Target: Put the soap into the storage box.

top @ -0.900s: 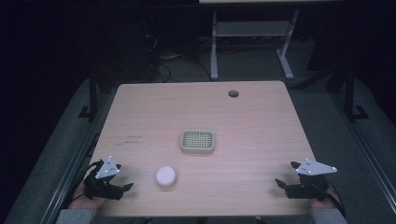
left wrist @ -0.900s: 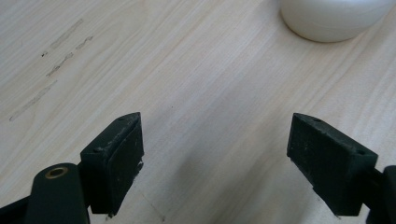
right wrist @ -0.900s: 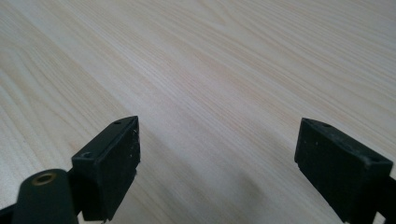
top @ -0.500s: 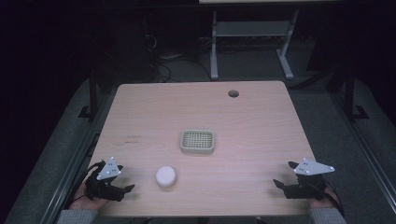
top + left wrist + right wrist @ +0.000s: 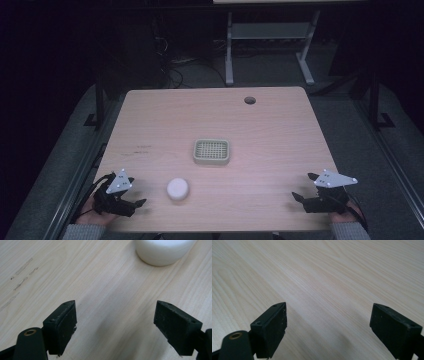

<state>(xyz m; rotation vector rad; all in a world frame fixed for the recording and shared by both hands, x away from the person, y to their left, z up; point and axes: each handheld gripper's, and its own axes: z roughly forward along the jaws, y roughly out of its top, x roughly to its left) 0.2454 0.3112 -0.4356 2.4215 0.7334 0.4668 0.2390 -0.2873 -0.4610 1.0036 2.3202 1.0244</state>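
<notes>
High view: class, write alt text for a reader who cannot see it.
A person's two open grippers rest at the near edge of a wooden table, the left gripper close beside a white round block. A small grid-topped tray sits mid-table, well clear of the right gripper.

A pale wooden table [image 5: 280, 130] stands on grey carpet [image 5: 350, 120] in a dark room.

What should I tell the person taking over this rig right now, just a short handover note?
Left gripper: jaws open, holding nothing, low at the table's near-left corner, pointed toward the white round object close by.
Right gripper: jaws open, holding nothing, at the near-right corner over bare wood.
Small grid-topped tray: mid-table, beyond the white object and apart from it.
Done: nothing grasped yet.
Left: probably close the left gripper on the white object; the tray looks a likely destination.
</notes>
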